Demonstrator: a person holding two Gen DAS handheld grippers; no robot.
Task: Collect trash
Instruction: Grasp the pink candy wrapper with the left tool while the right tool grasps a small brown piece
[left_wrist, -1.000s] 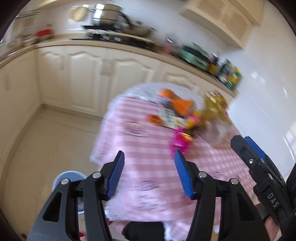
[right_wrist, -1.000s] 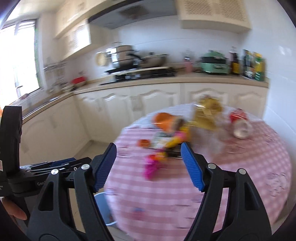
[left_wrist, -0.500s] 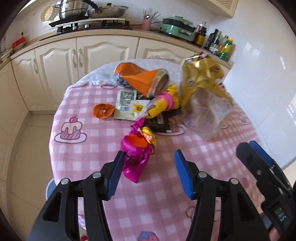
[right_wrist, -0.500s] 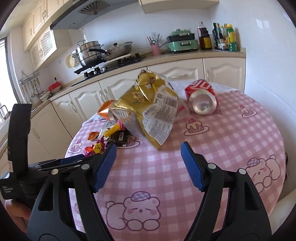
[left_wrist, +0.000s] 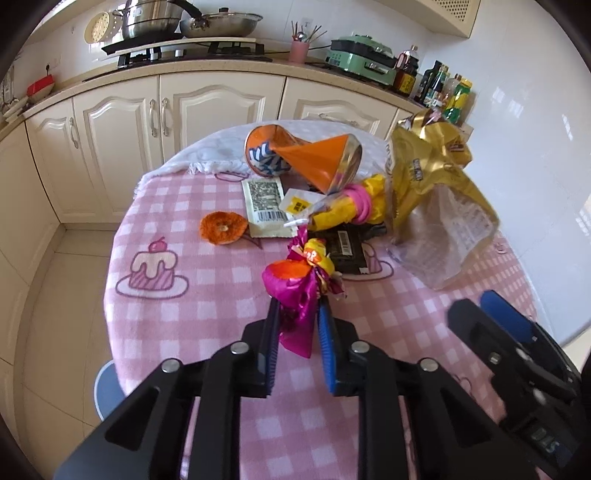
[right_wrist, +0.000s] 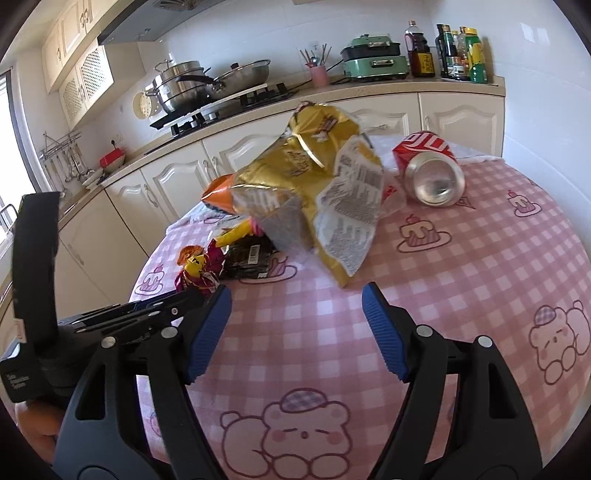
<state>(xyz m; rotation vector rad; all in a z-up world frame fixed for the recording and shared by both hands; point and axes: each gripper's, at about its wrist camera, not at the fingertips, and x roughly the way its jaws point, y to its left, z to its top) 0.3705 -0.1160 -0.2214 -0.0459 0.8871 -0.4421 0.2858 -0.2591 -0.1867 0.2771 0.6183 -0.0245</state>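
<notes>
My left jaws (left_wrist: 297, 319) have just been closing and now pinch the magenta foil wrapper (left_wrist: 295, 295) between their blue pads, its crinkled tail hanging down between them. My right jaws (right_wrist: 295, 325) stand wide with nothing in them, hovering over bare pink cloth just short of the gold chip bag (right_wrist: 317, 192).

I take that gold chip bag as my landmark. It sits on the tabletop (right_wrist: 480, 277), round and covered in a pink checked cloth with cakes and bears printed on it. The bag is the biggest piece of trash, crumpled, propped up, its clear and printed back panel facing my right jaws. To its right in the right wrist view lies a red soda can (right_wrist: 430, 170) on its side, its silver end toward me. On the bag's other side, seen from the left wrist, is an orange snack bag (left_wrist: 306, 158), tipped over toward the counter. Just beside the gold bag's lower edge lie a yellow wrapper with a pink band (left_wrist: 351, 210) and a flat black packet (left_wrist: 343, 247), the black one partly under the wrapper I hold. Further from the bag are a white label sachet (left_wrist: 266, 206) and, smallest, a dried orange slice (left_wrist: 221, 228).
</notes>
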